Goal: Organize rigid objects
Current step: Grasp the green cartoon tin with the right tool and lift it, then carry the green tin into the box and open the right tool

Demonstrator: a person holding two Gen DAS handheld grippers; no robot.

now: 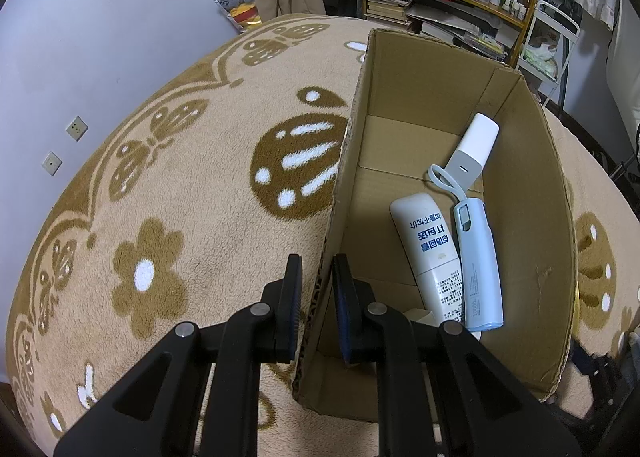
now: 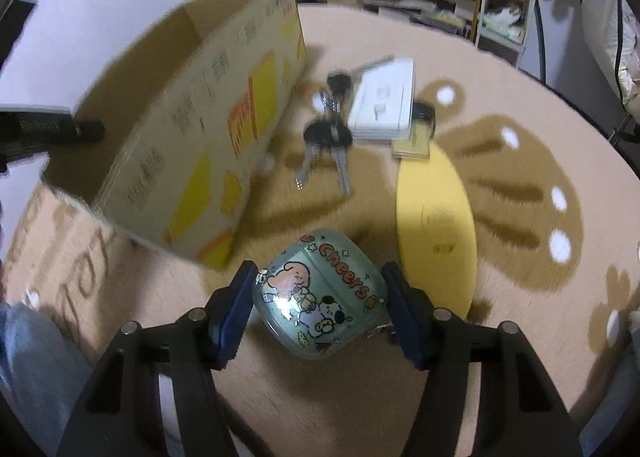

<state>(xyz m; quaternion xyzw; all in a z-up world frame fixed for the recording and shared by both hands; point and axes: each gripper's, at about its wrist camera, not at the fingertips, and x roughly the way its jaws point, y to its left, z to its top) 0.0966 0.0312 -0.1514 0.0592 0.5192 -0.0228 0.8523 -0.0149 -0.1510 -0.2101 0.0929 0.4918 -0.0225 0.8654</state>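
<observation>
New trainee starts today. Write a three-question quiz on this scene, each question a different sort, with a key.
1. True or false: the left gripper has its fingers on either side of the cardboard box wall.
2. The right gripper holds: A) keys B) cartoon case C) yellow card
3. Fill in: the white tube and blue power bank lie inside the ____.

Key: 1 true; 2 B; 3 box.
</observation>
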